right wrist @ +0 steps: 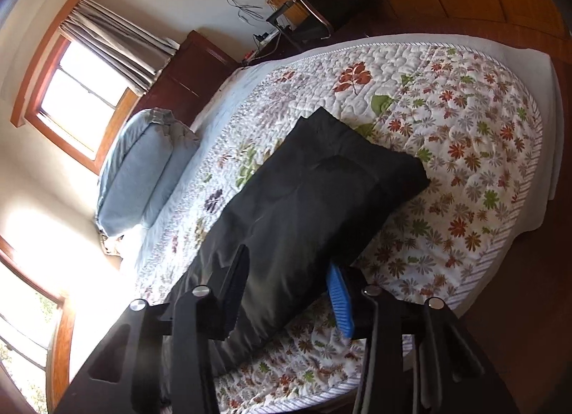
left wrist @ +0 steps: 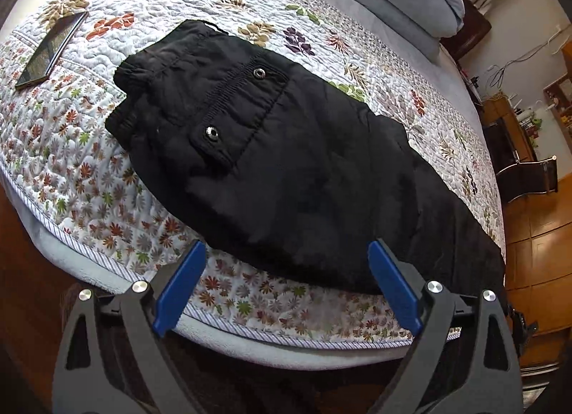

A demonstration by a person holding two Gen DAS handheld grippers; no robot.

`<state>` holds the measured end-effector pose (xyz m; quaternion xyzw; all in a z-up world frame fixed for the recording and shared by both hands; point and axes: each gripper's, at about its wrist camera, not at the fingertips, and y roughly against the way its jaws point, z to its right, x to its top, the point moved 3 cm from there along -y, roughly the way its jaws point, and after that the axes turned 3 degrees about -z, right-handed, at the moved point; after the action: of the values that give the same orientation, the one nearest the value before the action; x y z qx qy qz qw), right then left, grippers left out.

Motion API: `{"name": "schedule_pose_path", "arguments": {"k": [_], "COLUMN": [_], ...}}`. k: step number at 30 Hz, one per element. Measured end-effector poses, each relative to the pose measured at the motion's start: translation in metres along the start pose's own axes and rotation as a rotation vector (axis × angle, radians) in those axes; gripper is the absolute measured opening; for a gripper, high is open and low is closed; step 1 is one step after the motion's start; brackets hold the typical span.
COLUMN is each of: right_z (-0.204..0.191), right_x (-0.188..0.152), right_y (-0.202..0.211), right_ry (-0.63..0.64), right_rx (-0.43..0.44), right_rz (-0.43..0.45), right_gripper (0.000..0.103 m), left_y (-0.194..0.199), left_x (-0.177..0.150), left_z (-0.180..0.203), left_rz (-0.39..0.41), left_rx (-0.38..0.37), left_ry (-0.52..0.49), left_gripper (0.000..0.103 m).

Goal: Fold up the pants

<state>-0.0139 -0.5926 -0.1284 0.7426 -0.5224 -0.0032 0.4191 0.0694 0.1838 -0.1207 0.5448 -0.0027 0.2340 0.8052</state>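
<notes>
Left gripper (left wrist: 286,271): blue-padded jaws spread wide, hovering at the near edge of the pants (left wrist: 271,164), pinching nothing. Right gripper (right wrist: 289,292): jaws spread, straddling one end of the pants (right wrist: 307,199); whether they touch the cloth cannot be told. Pants: black, doubled lengthwise, flat on a floral quilt (left wrist: 107,207) over the bed; waistband with two metal snaps (left wrist: 258,73) on the far-left side. Dark phone (left wrist: 50,53) lies on the quilt, well apart. Grey-blue pillows (right wrist: 139,171) at the head.
</notes>
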Motion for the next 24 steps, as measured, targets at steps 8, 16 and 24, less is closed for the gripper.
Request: {"name": "schedule_pose_path", "arguments": {"k": [8, 16, 24], "right_z": [-0.069, -0.015, 0.035], "right_x": [0.041, 0.029, -0.009], "right_y": [-0.004, -0.025, -0.017], "right_ry": [0.204, 0.09, -0.034], "right_rx": [0.161, -0.014, 0.013], "right_rz": [0.072, -0.016, -0.041], "right_gripper": [0.005, 0.005, 0.048], "left_y": [-0.044, -0.048, -0.044], "left_x": [0.001, 0.001, -0.01], "left_z": [0.003, 0.011, 0.023], "left_rz": [-0.048, -0.037, -0.052], "left_rx": [0.023, 0.056, 0.022], "left_ry": [0.059, 0.034, 0.004], "left_gripper": [0.092, 0.094, 0.094]}}
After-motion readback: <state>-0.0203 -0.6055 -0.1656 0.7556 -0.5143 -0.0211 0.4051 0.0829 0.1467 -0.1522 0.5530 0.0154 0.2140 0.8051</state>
